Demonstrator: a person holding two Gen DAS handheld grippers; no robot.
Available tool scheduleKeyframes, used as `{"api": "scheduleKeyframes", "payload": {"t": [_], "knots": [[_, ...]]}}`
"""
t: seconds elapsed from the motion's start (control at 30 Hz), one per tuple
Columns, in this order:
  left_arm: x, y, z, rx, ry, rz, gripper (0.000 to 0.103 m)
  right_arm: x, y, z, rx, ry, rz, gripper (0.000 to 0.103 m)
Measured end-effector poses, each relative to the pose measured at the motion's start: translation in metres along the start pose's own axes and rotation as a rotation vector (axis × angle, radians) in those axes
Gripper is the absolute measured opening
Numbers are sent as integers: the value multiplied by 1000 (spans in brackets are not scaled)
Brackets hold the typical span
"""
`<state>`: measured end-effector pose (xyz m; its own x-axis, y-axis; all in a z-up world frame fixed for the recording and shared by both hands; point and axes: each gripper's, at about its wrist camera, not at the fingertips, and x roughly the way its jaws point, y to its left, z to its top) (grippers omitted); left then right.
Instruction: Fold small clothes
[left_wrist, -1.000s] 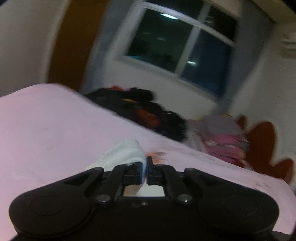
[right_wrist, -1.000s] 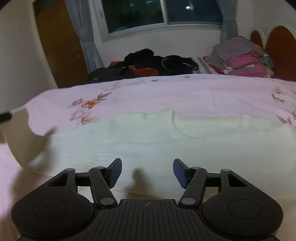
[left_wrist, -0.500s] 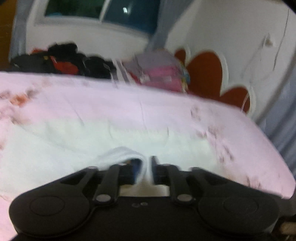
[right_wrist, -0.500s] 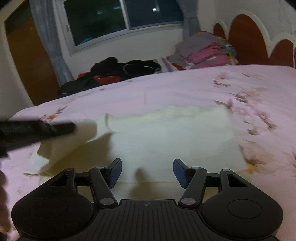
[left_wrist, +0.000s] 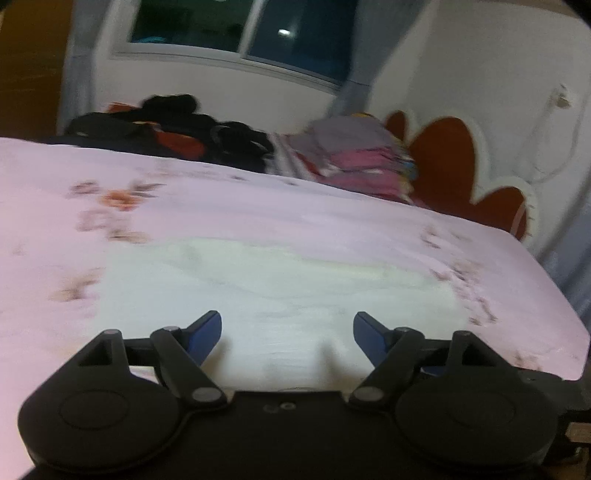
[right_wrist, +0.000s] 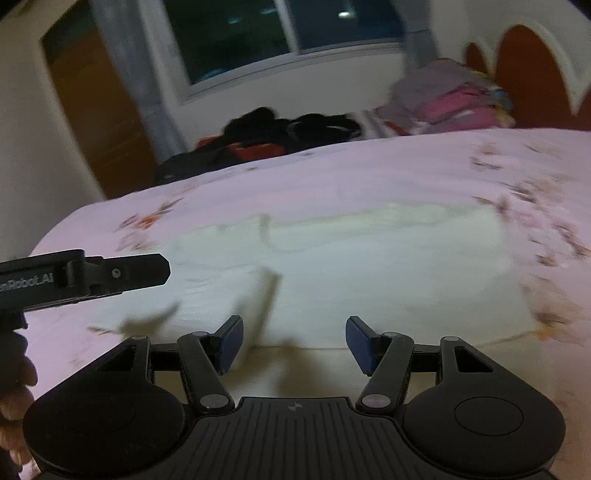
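Observation:
A pale cream garment (left_wrist: 280, 280) lies spread flat on the pink flowered bedsheet (left_wrist: 221, 199). My left gripper (left_wrist: 287, 334) hovers over its near part; the jaws are opening and nothing is between them. In the right wrist view the same garment (right_wrist: 369, 266) shows a folded-over flap with an edge near its left-middle. My right gripper (right_wrist: 294, 341) stands open above the garment's near edge, holding nothing. The left gripper (right_wrist: 122, 275) also reaches in from the left in that view, above the garment's left side, with a hand behind it.
A heap of dark clothes (left_wrist: 177, 129) and a stack of folded pink and grey clothes (left_wrist: 354, 158) lie at the bed's far side under a window. A red scalloped headboard (left_wrist: 454, 166) stands at the right. The bed's right edge (left_wrist: 554, 295) drops off.
The left gripper carried a corner of the cream garment across and over it, then opened and let it go. The garment now lies folded. The right gripper stayed open and shifted a little.

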<state>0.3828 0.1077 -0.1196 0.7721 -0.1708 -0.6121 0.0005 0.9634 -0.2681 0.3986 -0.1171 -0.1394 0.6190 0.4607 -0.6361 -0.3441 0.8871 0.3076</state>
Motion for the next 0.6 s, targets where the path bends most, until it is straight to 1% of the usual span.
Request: {"api": "scheduleKeyframes", "payload": {"t": [0.13,0.23,0.33,0.5,0.53,0.6], "knots": [[-9,29,-8,12,13,102,77,10,26,-8,-102,27,17,61],[-13,47,-17,0,40,148,77,17,39,-15,-159,35,14,61],[-13,58,-28,-9,68,170,77,27,50,-22,-216,45,-12,61],[-4,60,-39,-1,96,176,77,49,59,-26,-319,47,-105,61],[-2,59,-40,6,101,181,77,52,60,-26,-327,45,-112,61],[3,58,-44,17,111,189,77,57,59,-23,-324,47,-101,61]]}}
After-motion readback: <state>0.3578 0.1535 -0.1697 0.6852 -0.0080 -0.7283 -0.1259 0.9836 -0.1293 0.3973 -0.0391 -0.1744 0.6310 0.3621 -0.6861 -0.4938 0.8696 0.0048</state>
